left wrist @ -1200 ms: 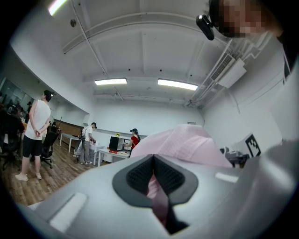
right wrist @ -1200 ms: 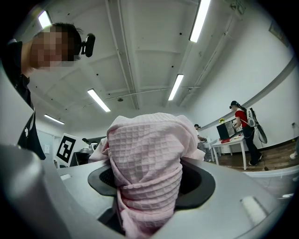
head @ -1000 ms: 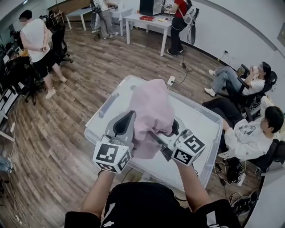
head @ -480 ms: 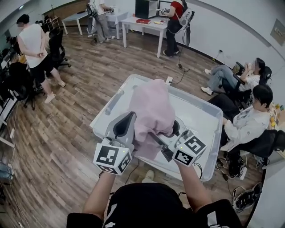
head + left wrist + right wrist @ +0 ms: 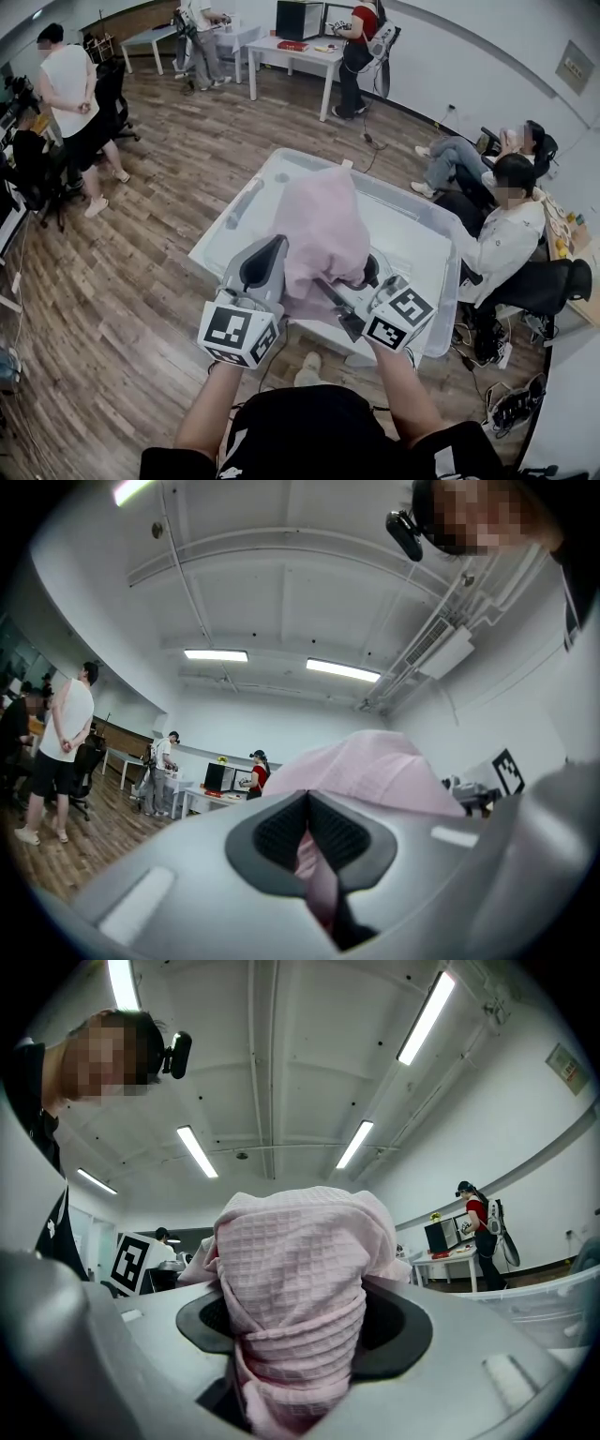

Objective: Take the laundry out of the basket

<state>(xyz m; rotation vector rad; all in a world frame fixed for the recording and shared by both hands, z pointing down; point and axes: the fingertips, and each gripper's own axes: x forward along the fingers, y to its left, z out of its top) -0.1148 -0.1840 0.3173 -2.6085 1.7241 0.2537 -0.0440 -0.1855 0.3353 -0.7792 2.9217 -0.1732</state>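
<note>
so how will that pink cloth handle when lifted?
Probably floppy: the pink cloth drapes and bunches over the left gripper and right gripper. Likely light; it's held up by two pinches. Its waffle weave looks grippy, so slipping from the jaws seems unlikely.

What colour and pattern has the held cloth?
The cloth is pale pink, waffle-checked; best in the right gripper view.

A: Colour of the cloth [image 5: 295, 1288]?
B: Pale pink, waffle-grid weave all over.
A: The basket [image 5: 412, 248]?
B: Translucent, whitish, no pattern.
A: The left gripper [image 5: 307, 846] and right gripper [image 5: 298, 1335]?
B: Grey shells, black pads [image 5: 277, 832]; cubes [image 5: 236, 333] white with black square markers.
A: The floor [image 5: 141, 262]?
B: Brown wood planks, streaked.
</note>
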